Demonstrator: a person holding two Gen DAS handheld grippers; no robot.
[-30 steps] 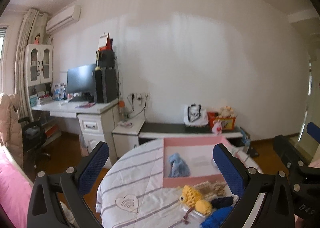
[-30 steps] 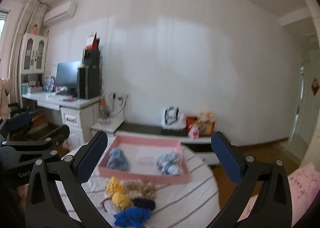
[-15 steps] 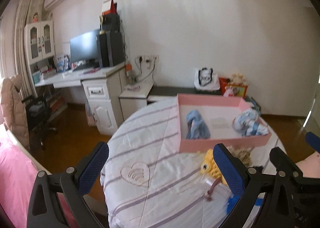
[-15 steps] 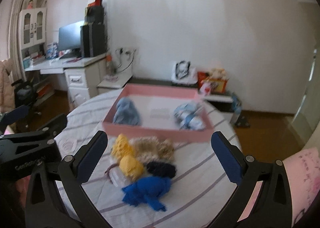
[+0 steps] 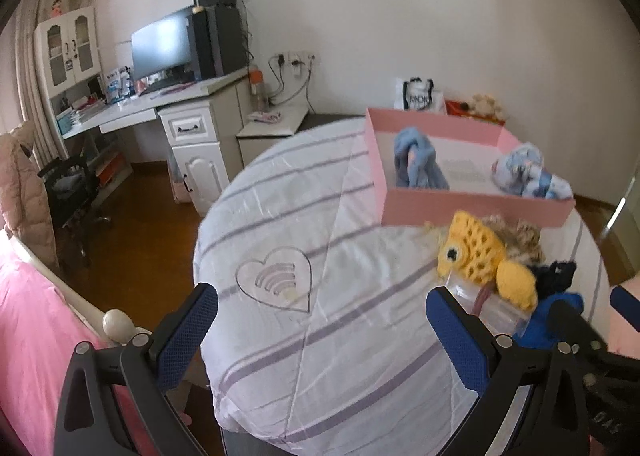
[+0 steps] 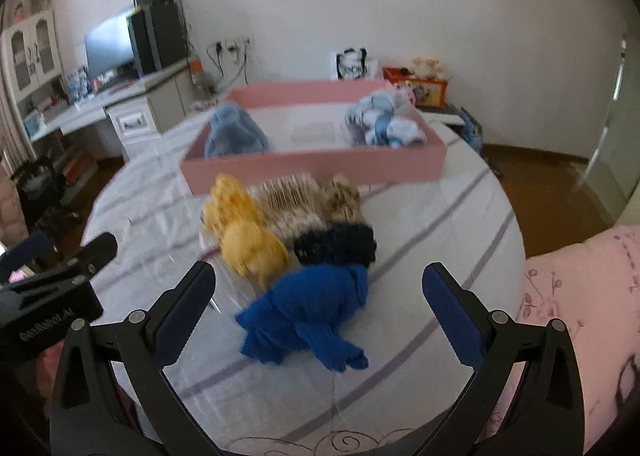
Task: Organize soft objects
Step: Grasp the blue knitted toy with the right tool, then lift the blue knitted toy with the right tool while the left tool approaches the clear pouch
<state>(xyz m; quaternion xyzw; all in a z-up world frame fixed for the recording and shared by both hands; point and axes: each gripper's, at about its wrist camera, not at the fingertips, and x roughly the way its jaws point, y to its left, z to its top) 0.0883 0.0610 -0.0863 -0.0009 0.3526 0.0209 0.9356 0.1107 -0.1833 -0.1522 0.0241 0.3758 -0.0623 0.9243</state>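
Two wide-open grippers hang over a round table with soft things on it

The right gripper (image 6: pixel 318 306) has its fingers far apart, and the blue cloth (image 6: pixel 310 318) lies between them in the lower middle of the frame, not touched. Above it sit a dark knit piece (image 6: pixel 336 244), a yellow knit toy (image 6: pixel 244 230) and a furry brown piece (image 6: pixel 308 200), all close together. The pink tray (image 6: pixel 316 166) is behind them with a light blue cloth (image 6: pixel 234 134) and a patterned bundle (image 6: pixel 380 124) inside. The left gripper (image 5: pixel 320 330) is open too, over bare striped tablecloth (image 5: pixel 304 240), with the pile at the right of its frame
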